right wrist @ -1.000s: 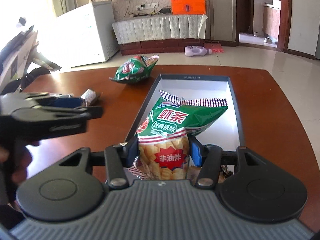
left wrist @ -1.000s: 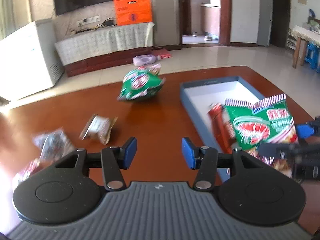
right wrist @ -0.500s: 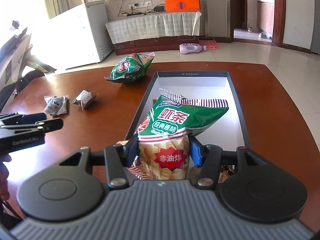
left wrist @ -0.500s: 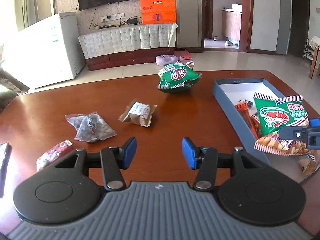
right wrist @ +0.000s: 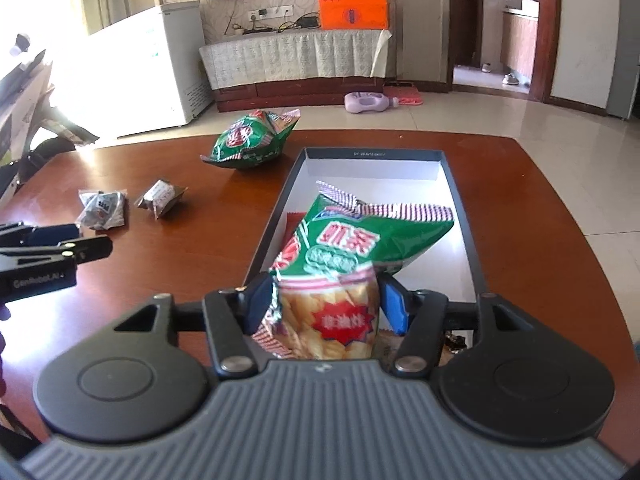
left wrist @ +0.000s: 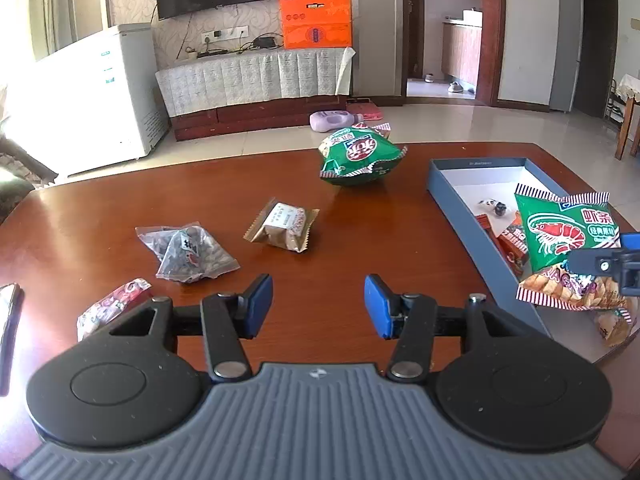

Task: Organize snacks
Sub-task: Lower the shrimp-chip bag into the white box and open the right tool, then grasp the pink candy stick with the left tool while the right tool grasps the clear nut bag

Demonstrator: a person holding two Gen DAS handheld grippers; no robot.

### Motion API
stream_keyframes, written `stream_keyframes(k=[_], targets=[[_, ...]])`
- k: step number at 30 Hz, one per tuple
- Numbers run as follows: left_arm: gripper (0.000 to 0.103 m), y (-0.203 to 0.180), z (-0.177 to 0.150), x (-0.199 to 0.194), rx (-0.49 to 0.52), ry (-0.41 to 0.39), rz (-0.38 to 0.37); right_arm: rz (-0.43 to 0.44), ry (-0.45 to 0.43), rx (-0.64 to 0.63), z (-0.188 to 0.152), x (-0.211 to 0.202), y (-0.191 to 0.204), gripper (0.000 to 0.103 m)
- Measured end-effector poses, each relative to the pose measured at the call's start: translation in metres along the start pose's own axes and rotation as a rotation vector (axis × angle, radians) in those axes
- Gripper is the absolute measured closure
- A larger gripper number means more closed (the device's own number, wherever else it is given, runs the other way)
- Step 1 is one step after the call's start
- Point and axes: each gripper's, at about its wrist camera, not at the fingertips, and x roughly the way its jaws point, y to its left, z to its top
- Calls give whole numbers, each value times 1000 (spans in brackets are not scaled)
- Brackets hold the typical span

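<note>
A green shrimp-chip bag (right wrist: 340, 256) stands tilted over the blue box (right wrist: 272, 220), its lower end between the jaws of my right gripper (right wrist: 326, 308). Those jaws are opening; the bag looks blurred and the right pad stands just off it. In the left wrist view the same bag (left wrist: 560, 236) hangs above the box (left wrist: 460, 208) at the right edge. My left gripper (left wrist: 318, 308) is open and empty over bare table. Ahead of it lie a brown wrapped pastry (left wrist: 284, 224), a clear bag of dark snacks (left wrist: 188, 252) and a second green bag (left wrist: 360, 156).
A pink packet (left wrist: 112, 308) and a phone (left wrist: 8, 320) lie at the table's left near edge. Red packets (left wrist: 512, 240) and a small candy (left wrist: 494, 206) are in the box. The far half of the box floor (right wrist: 372, 168) is bare white.
My left gripper swung left away from the box, so the loose snacks now lie ahead of it. The right jaws have widened a little and the chip bag has shifted between them.
</note>
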Motion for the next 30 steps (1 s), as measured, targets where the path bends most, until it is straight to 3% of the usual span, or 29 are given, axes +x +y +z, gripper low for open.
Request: stream_keyframes(k=[8,11,16,20,22,27,30], targets=[[46,7,0,-3,-11,-7,-5,-37,-104,70,6,-20,-4,43],[46,9,-1,-5,-13,-10,-4,-71,-155,98,11,-28,0,27],[46,18,-1,-7,-23,-9,5,-126,-270,32,17,-40,23,26],[46,29,-2,-8,-38,-6,15,1,-451,-8,18,-61,42,26],[46,35,-3,-9,-43,-5,24,63,-443,-25,18,-57,50,26],[46,53,-5,-9,-52,-5,59,209,-313,-41,23,-30,70,27],[46,72,-7,-8,-56,-1,88,241,-273,-53,24,-18,83,27]])
